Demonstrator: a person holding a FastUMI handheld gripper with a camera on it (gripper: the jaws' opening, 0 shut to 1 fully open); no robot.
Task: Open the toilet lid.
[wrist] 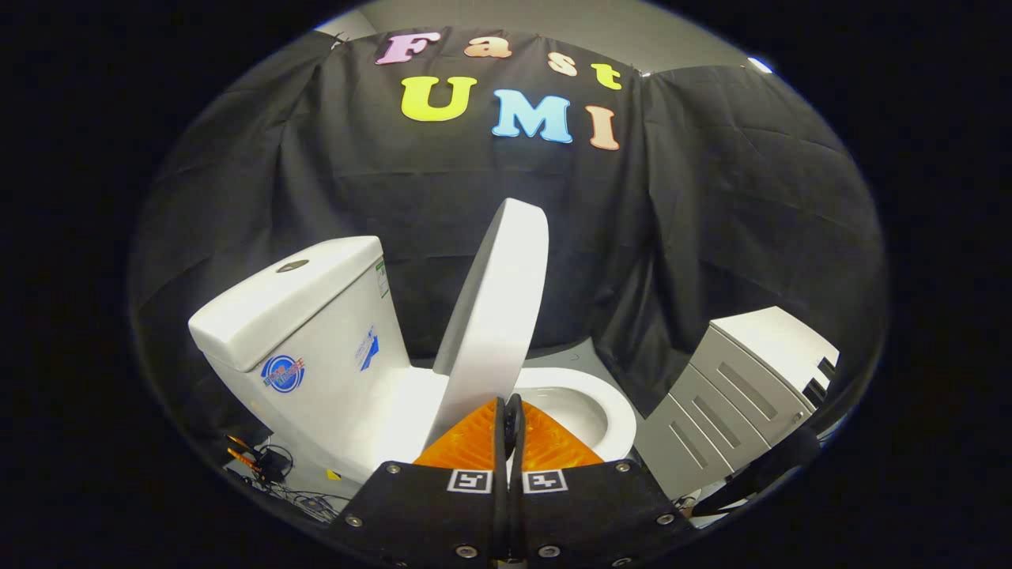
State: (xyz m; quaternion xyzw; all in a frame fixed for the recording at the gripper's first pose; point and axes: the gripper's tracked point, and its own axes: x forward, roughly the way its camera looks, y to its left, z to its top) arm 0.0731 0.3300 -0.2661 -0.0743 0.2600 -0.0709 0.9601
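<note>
Gripper [510, 423] closed beside raised toilet lid [498, 308], black cloth wall [711, 197]

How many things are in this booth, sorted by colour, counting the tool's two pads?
White: 1, the toilet, its lid raised.
Grey: 1, the drawer cabinet.
Orange: 2, the pads of the gripper, jaws closed together just ahead of the lid's edge.
Total: 4
</note>
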